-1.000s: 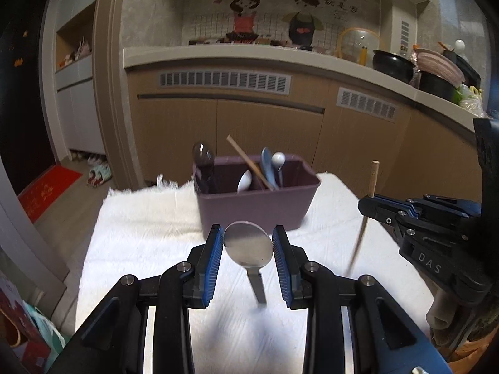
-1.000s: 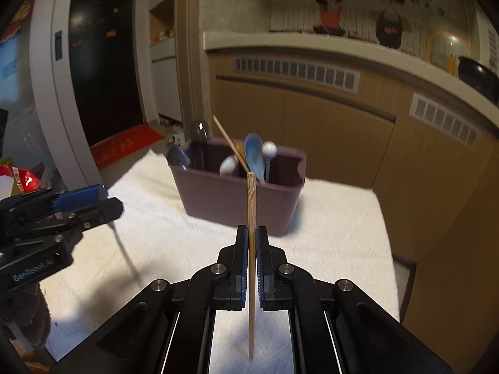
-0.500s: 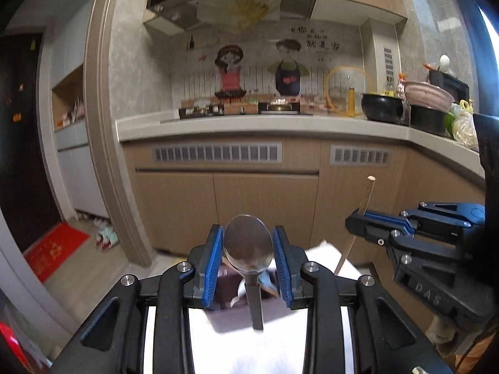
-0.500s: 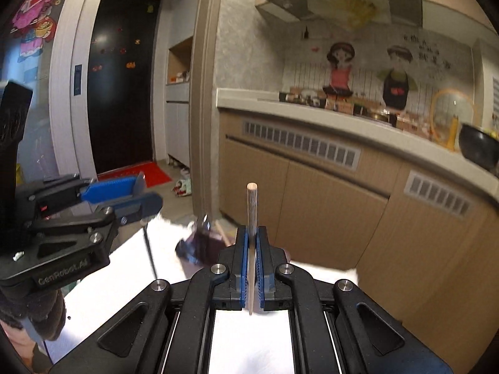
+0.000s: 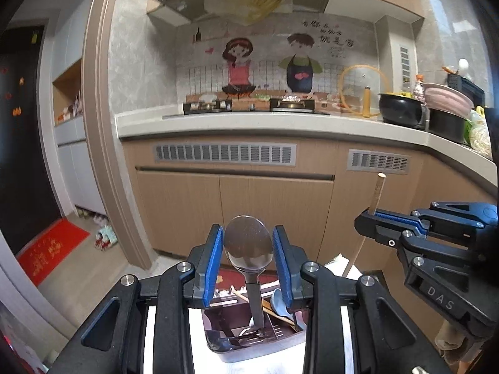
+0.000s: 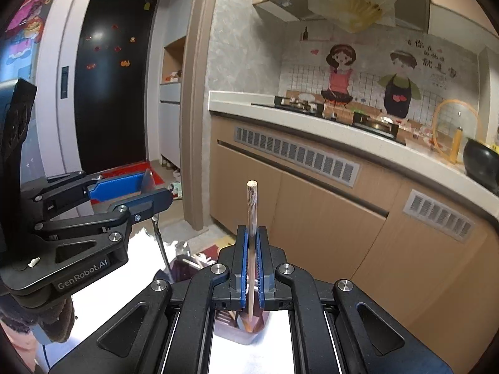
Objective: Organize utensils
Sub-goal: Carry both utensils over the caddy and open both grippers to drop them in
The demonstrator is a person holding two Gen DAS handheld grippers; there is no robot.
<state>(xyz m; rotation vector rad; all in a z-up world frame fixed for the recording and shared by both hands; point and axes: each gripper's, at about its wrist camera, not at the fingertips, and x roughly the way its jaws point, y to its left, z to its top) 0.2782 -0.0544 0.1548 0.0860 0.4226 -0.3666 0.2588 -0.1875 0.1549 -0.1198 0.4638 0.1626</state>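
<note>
1. Left wrist view: a second ago the purple caddy [image 5: 249, 339] stood ahead on the white-covered surface [image 5: 165, 336]; now it lies almost under the left gripper [image 5: 248, 261], at 6 o'clock in the frame, so both grippers have been raised and carried over it.
2. The left fingers [image 5: 213, 265] are clenched on the bowl of a metal spoon [image 5: 248, 246], bowl up, handle hanging down into the caddy's mouth, among the utensils already there (a blue spoon and a wooden stick lie at its 3 o'clock).
3. Right wrist view: the right gripper [image 6: 252, 268] is shut tight on a wooden chopstick [image 6: 251, 212], upright as before. Its lower tip now seems to point into the near corner of the caddy, at 6 o'clock.
4. Meaning for the task: the carry looks all but finished. I judge that what remains is a short descent and letting go (handle and tip first), so each piece drops inside and not onto the cloth.
</note>
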